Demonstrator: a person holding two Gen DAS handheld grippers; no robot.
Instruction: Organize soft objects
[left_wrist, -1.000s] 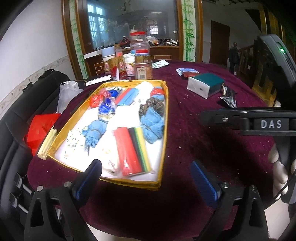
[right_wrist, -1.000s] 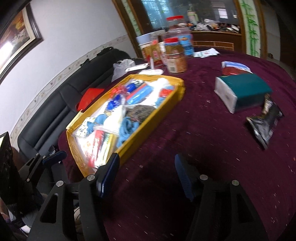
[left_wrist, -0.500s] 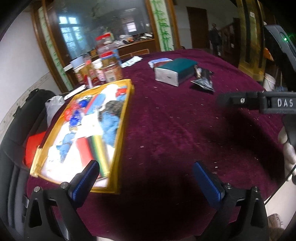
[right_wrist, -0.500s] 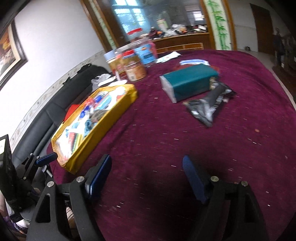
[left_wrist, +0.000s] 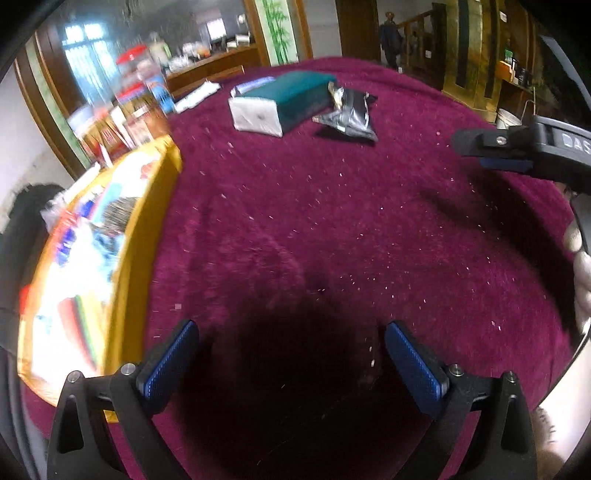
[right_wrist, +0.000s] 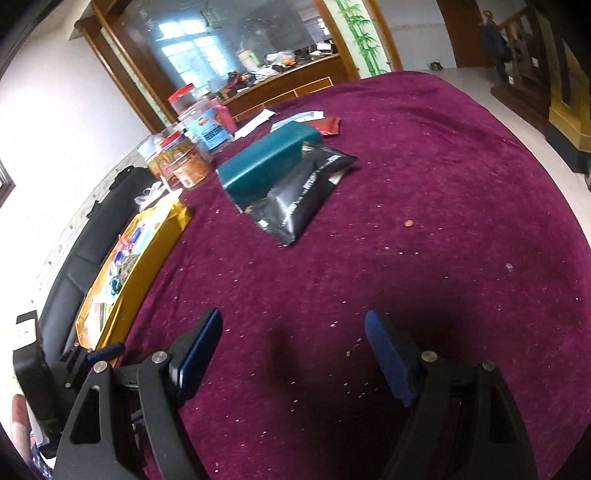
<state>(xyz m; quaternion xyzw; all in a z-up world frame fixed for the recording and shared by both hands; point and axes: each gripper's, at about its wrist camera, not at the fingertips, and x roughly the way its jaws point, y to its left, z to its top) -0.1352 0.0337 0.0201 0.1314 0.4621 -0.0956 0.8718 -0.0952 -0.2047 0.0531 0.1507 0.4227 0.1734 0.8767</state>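
Observation:
A yellow tray (left_wrist: 162, 173) full of several soft items sits at the left of the maroon tablecloth (left_wrist: 332, 229); it also shows in the right wrist view (right_wrist: 147, 258). My left gripper (left_wrist: 291, 354) is open and empty above bare cloth right of the tray. My right gripper (right_wrist: 293, 345) is open and empty over the cloth; it shows from the side in the left wrist view (left_wrist: 476, 151). A black foil pouch (right_wrist: 299, 199) and a teal packet (right_wrist: 266, 158) lie ahead.
Jars and snack containers (right_wrist: 188, 147) stand at the table's far left. A black sofa (right_wrist: 74, 266) runs beside the tray. Papers and small packets (right_wrist: 306, 120) lie behind the teal packet. The table's edge curves at the right.
Both grippers have swung right, away from the tray toward the middle of the table. The tray has slid to the left of both views. Both stay open and empty.

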